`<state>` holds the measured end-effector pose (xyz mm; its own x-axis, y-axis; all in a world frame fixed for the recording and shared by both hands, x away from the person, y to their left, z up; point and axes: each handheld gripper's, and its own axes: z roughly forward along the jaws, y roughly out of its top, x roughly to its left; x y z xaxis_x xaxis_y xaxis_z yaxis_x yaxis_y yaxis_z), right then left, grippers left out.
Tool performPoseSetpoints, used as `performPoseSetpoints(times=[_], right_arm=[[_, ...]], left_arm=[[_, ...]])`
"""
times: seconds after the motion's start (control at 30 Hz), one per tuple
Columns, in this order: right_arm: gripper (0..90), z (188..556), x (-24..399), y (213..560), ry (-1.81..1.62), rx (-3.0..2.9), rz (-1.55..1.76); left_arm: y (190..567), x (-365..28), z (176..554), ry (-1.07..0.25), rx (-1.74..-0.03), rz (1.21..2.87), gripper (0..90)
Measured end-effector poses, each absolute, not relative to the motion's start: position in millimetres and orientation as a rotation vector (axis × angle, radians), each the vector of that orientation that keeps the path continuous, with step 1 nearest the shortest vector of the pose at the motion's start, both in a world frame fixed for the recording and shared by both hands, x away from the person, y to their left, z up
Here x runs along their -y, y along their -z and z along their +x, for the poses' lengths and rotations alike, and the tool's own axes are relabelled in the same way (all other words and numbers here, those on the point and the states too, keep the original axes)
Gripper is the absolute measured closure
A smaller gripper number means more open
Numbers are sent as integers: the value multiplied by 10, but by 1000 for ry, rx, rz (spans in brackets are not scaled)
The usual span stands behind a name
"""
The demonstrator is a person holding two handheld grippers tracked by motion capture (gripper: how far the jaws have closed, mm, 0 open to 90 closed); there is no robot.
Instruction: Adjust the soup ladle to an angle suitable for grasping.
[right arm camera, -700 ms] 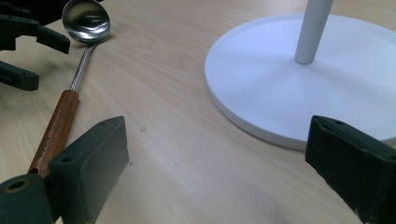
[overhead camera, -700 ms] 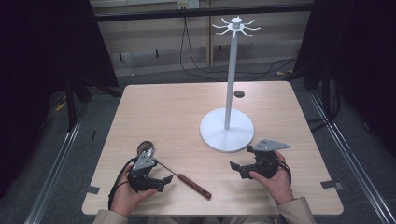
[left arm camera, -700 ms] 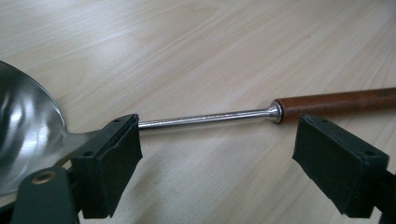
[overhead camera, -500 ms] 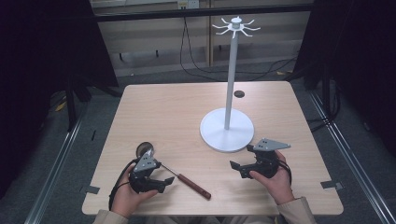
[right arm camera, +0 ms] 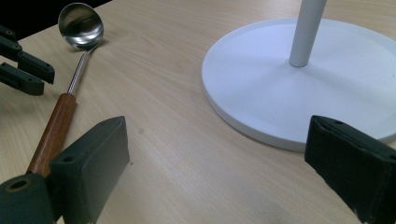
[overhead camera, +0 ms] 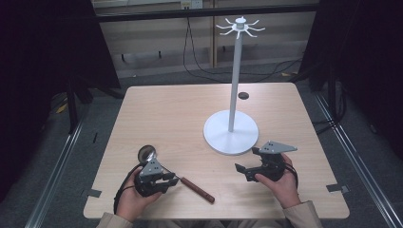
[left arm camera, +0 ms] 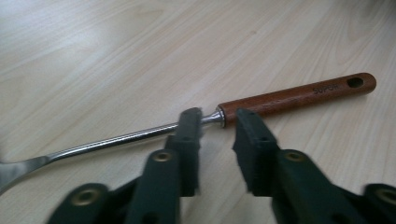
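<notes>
Ladle (overhead camera: 177, 178) lies flat on the wooden surface (overhead camera: 180, 114), in front and to the left of the white stand (overhead camera: 231, 130); bowl points away from the person, wooden handle (left arm camera: 299, 95) toward the near edge. Left gripper (left arm camera: 215, 128) sits right at the ladle, jaws narrowed around the spot where metal shaft meets handle, small gap showing, not clamped. Right gripper (overhead camera: 243, 170) hovers just in front of the stand's round base (right arm camera: 280, 88), jaws spread wide, holding nothing.
</notes>
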<state>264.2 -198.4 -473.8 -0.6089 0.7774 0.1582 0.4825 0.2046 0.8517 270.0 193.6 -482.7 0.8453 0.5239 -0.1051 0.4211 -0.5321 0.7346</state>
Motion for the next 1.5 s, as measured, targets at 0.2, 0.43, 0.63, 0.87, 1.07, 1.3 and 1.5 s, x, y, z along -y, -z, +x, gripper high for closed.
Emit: performPoseSetpoints(times=[0.2, 0.43, 0.63, 0.87, 1.07, 1.3, 1.5], right_arm=[[62, 2605, 2041, 4724, -1360, -2159, 1197], [63, 2546, 2115, 4723, -1350, -2146, 1207], [63, 2483, 2200, 4718, -1339, -2121, 1236], [63, 2417, 2279, 4713, -1330, -2100, 1251], [62, 2372, 2334, 4711, -1326, -2083, 1264], [63, 2330, 2381, 4693, -1327, -2061, 1274], [63, 2317, 2413, 4679, -1328, -2050, 1273]], left_arm=[[4825, -1852, 2724, -122, -682, 2255, 900], [4872, -1705, 2751, -100, -641, 2298, 900], [4907, -1633, 2801, -81, -639, 2299, 900], [4909, -1531, 2876, -102, -622, 2294, 900], [4903, -1491, 2959, -122, -623, 2286, 900], [4915, -1457, 3036, -139, -634, 2283, 897], [4910, -1409, 3090, -172, -623, 2307, 892]])
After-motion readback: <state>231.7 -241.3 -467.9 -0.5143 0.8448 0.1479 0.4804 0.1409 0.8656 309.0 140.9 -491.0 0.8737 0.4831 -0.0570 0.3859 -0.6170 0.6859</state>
